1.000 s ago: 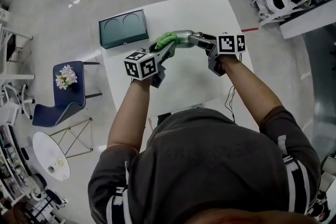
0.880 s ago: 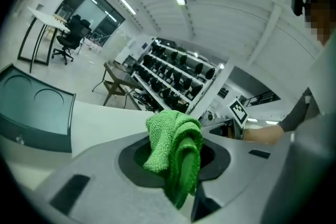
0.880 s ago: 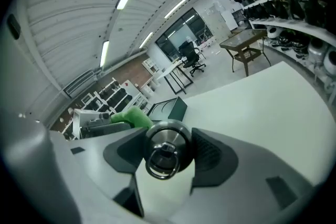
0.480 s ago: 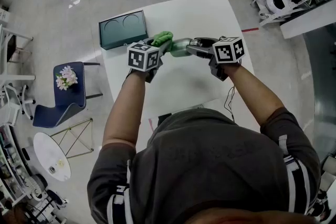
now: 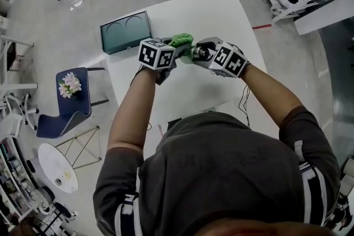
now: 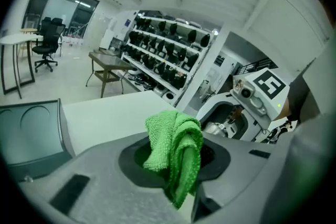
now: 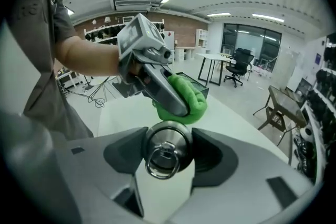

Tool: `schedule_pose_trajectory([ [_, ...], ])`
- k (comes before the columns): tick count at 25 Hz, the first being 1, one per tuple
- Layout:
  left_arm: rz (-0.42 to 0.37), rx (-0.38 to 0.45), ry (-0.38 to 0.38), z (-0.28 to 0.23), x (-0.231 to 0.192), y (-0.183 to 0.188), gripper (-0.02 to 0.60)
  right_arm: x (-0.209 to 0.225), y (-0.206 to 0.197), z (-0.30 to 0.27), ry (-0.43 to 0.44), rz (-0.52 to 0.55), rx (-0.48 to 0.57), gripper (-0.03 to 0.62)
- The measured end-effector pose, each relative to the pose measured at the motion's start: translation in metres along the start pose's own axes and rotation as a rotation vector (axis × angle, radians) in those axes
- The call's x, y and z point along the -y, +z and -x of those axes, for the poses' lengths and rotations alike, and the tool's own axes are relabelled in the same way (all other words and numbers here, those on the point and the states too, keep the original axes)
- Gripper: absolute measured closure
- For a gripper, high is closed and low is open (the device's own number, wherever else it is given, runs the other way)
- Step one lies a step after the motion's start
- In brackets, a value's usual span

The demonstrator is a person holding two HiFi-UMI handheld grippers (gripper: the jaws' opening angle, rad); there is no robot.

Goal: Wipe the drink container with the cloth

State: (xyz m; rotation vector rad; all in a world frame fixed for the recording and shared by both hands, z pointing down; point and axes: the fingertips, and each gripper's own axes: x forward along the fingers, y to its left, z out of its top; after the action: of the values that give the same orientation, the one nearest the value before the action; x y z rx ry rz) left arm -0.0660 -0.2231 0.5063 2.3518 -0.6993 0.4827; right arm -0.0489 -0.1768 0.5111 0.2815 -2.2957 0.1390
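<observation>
Holds the steel drink container (image 7: 168, 140) clamped in the right gripper (image 5: 207, 56), jaws spread wide round its body, capped end facing back, probably to steady it for wiping. Pinches the green cloth (image 6: 169, 136) in the left gripper (image 6: 176, 165), just beyond the right jaws, apparently touching the container. Contents hidden. Beyond the left gripper, teal tray (image 5: 126, 32), recesses empty.

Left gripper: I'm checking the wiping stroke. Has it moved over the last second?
Yes. In the head view the left gripper has moved away from the person, up the picture, and is now nearer the level of the teal tray.
</observation>
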Motion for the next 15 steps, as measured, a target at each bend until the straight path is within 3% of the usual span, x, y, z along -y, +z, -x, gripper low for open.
schedule_pose_trajectory([
  [9,0.042,-0.133,0.065,-0.021,-0.040,-0.050,0.488,-0.015,0.000,0.013,0.095,-0.004,0.060,0.345],
  [12,0.055,-0.126,0.002,-0.021,-0.039,-0.045,0.488,-0.018,-0.008,0.012,0.090,0.105,0.009,0.345],
  [15,0.085,-0.080,-0.127,-0.021,-0.023,-0.014,0.488,-0.025,-0.009,0.008,0.102,0.228,-0.033,0.345],
])
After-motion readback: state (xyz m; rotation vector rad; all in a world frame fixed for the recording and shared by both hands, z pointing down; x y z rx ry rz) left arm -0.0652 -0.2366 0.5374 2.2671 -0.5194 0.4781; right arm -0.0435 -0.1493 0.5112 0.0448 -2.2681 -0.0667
